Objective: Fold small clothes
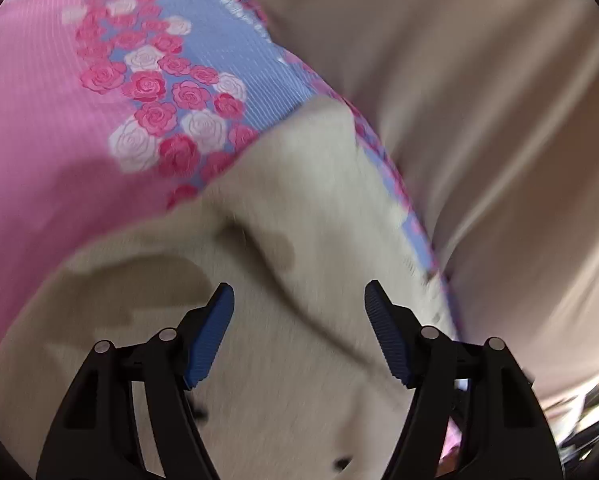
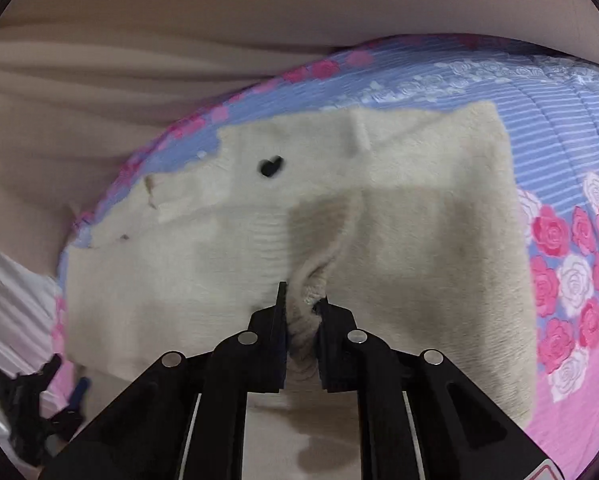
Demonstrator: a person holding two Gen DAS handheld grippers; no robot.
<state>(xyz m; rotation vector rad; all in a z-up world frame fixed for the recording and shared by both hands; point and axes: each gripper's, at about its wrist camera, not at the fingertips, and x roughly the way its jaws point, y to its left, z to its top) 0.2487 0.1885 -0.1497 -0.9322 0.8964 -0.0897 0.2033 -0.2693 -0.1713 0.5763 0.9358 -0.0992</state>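
Note:
A cream fleece garment (image 1: 299, 200) lies spread on a bedspread, with a small black mark (image 2: 270, 167) near its far edge. My left gripper (image 1: 299, 286) hovers just above the cream cloth. It is open, and nothing is between its blue pads (image 1: 211, 336). My right gripper (image 2: 303, 294) is shut on a raised ridge of the same garment (image 2: 419, 240). The pinched fold runs up and away from its fingertips. The left wrist view is blurred.
The bedspread (image 2: 559, 140) is pink and blue with a rose print (image 1: 159, 92). Beige draped fabric (image 1: 479, 80) borders its far side (image 2: 99, 100). A blurred black frame with a blue pad (image 2: 79, 390) shows at the garment's lower left edge.

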